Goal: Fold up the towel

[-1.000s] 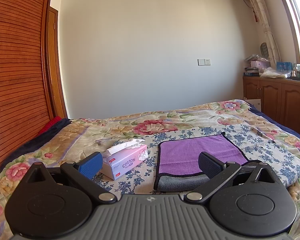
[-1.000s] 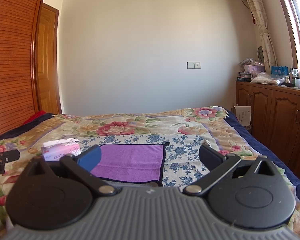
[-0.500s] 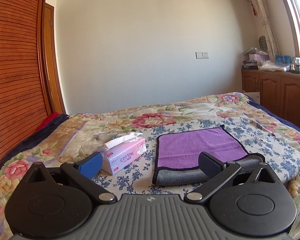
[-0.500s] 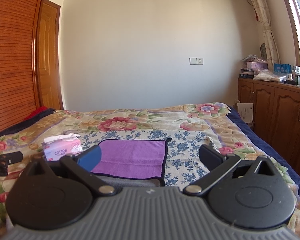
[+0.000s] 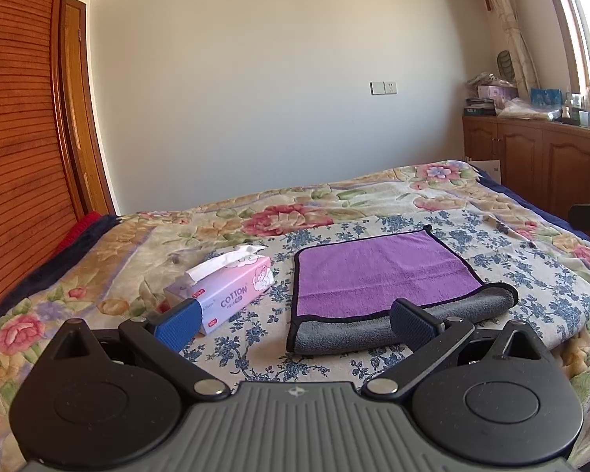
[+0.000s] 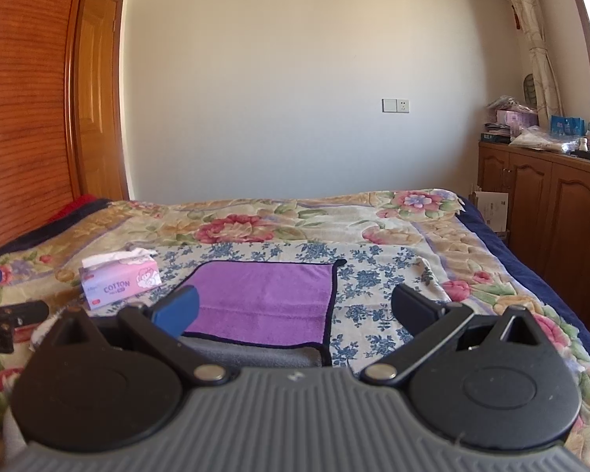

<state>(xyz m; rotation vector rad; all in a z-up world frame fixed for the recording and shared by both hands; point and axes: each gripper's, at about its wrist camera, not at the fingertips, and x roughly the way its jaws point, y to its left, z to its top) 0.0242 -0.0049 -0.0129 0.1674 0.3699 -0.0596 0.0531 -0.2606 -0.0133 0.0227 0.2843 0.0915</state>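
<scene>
A purple towel (image 5: 377, 271) with a grey underside and dark edging lies folded on the flowered bed cover. Its grey fold runs along the near edge. It also shows in the right wrist view (image 6: 263, 303). My left gripper (image 5: 295, 324) is open and empty, held above the bed just short of the towel's near edge. My right gripper (image 6: 295, 308) is open and empty, held near the towel's near right corner. The left gripper's side (image 6: 4, 322) shows at the left edge of the right wrist view.
A pink tissue box (image 5: 224, 293) lies left of the towel and also shows in the right wrist view (image 6: 118, 281). A wooden wardrobe (image 5: 15, 157) stands on the left. Wooden cabinets (image 6: 546, 204) with clutter on top line the right wall. The bed's right edge (image 6: 531, 279) drops off.
Both grippers have drawn back and risen a little, so the towel and tissue box sit higher and farther in view. The towel has not moved. Both stay open.
</scene>
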